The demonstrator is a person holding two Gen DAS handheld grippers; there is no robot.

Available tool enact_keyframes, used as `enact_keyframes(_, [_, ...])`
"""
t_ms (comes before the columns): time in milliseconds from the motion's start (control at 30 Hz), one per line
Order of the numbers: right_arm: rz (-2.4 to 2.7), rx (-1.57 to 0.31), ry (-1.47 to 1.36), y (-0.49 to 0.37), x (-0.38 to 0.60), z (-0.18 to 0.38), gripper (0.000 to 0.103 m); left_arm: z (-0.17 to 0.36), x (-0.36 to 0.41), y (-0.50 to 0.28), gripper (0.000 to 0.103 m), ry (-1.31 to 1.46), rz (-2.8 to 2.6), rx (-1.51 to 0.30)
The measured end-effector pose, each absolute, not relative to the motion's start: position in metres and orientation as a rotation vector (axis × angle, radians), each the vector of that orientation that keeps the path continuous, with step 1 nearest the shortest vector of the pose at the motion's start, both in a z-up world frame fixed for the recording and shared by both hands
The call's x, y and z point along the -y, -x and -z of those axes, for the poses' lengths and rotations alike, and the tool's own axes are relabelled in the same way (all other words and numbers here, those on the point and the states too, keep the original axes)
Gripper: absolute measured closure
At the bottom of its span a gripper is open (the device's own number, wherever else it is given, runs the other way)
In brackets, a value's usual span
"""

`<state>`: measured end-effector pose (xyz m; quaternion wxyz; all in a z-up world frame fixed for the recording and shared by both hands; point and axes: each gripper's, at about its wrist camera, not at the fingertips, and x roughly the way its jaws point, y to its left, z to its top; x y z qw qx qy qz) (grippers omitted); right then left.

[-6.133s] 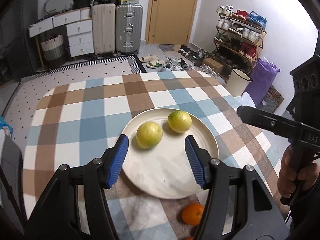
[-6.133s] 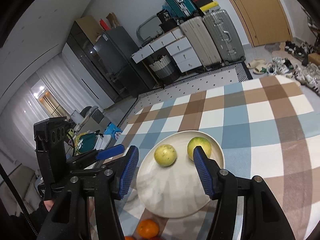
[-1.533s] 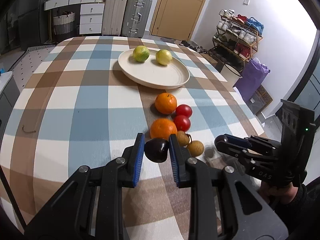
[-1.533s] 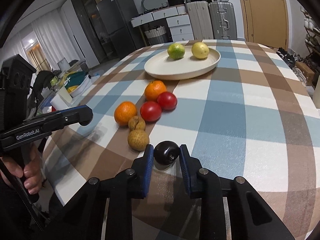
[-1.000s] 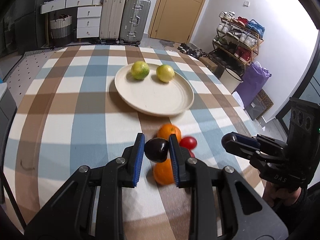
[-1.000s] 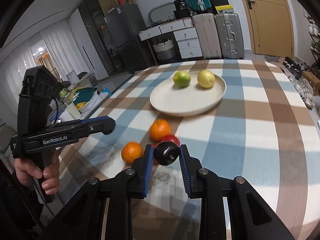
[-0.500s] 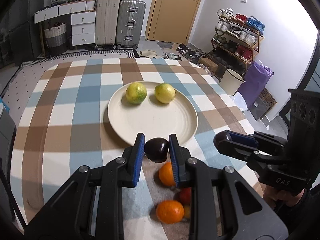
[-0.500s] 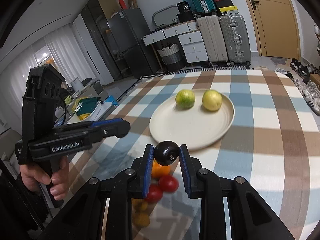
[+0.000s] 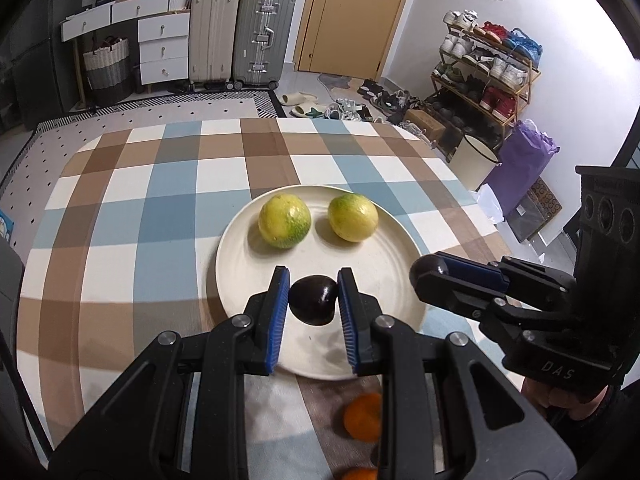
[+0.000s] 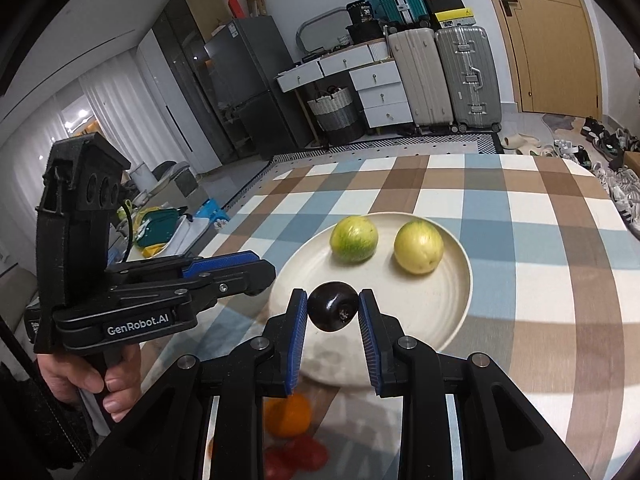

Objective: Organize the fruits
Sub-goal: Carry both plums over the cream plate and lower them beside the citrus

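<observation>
Orange (image 9: 363,416) half hidden — left tongs (image 9: 313,299) grip plum (image 9: 313,299).

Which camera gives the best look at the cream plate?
The left wrist view: the plate appears sharp and almost whole, with only its near edge behind the left gripper. The right wrist view also shows it, but its near side is blurred and more is hidden.

Each camera sat just behind its own jaws, looking forward and down at the bench (image 9: 120,184) from close above. The left view faced the door (image 9: 352,16); the right angled toward the fridge (image 10: 240,92). Both shared the plate (image 9: 400,248) (image 10: 452,304), perhaps hovering slightly over its near rim.
</observation>
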<state>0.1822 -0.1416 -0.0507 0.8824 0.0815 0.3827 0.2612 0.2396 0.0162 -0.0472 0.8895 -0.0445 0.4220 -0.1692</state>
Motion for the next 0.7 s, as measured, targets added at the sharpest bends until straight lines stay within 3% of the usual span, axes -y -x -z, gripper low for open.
enact_keyframes(700, [-0.514, -0.889, -0.141, -0.253, 0.118, 0.095, 0.076, 0.097, -0.03, -0.314, 0.081, 0.124, 0.294, -0.958])
